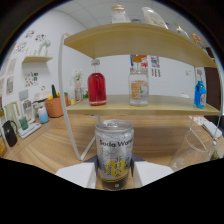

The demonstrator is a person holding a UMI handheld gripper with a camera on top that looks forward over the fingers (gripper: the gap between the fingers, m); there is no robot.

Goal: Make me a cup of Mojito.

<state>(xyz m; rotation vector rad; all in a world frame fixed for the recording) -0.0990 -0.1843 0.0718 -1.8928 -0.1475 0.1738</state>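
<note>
We hold the soda can clamped in our gripper. If we tilt it carelessly near the glass, soda may spill onto the surface.

Claw level, both fingers clamping soda can.

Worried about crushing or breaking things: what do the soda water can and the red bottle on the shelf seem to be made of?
Silver soda water can, between the hand-held gripper fingers: thin metal by its sheen and pull-tab top. Red bottle: probably clear glass holding red liquid, though plastic is possible.
</note>
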